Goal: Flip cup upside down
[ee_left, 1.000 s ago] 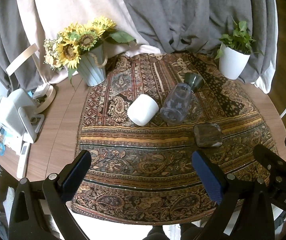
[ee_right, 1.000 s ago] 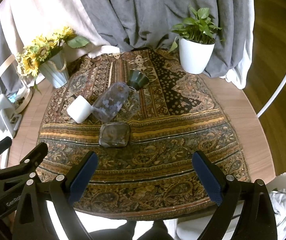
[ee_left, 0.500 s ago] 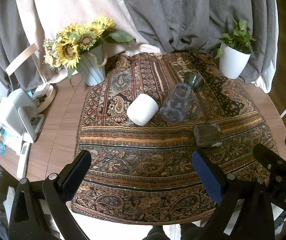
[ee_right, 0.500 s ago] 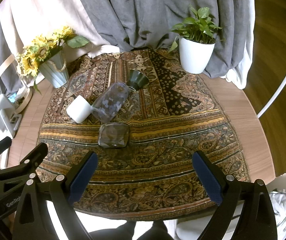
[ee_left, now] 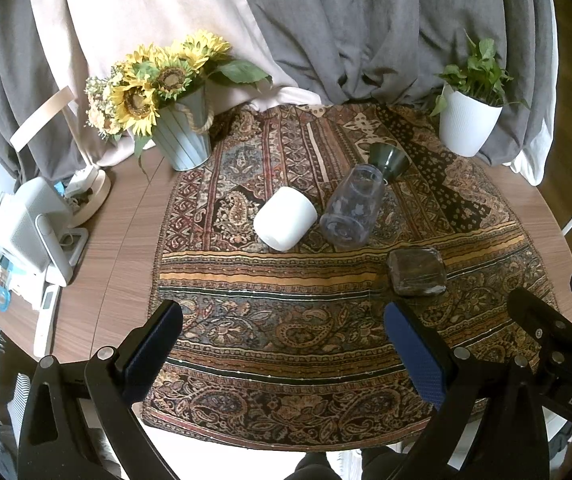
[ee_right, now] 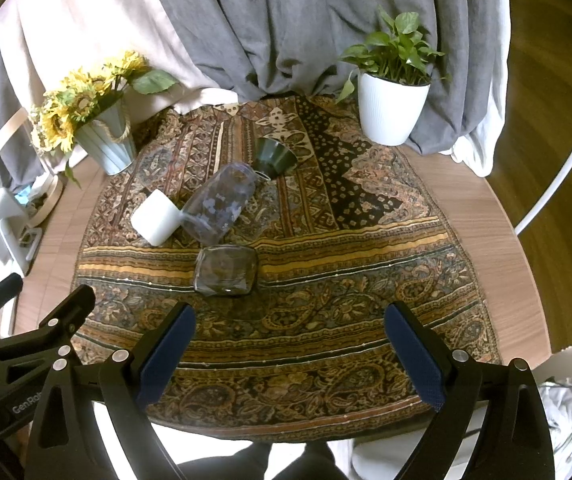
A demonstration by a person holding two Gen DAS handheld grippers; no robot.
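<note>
Several cups sit on a patterned cloth [ee_left: 286,336] on a round wooden table. A white cup [ee_left: 284,218] [ee_right: 155,217], a tall clear glass [ee_left: 352,206] [ee_right: 220,204] and a dark green cup [ee_left: 390,159] [ee_right: 274,155] lie on their sides. A squat clear glass [ee_left: 416,271] [ee_right: 226,270] stands nearest me. My left gripper [ee_left: 282,354] is open and empty above the cloth's near edge. My right gripper [ee_right: 290,354] is open and empty too, to the right of the left one.
A sunflower vase [ee_left: 182,136] [ee_right: 106,136] stands at the back left. A white plant pot [ee_left: 466,124] [ee_right: 390,112] stands at the back right. White devices [ee_left: 34,236] sit at the table's left edge. Grey curtains hang behind.
</note>
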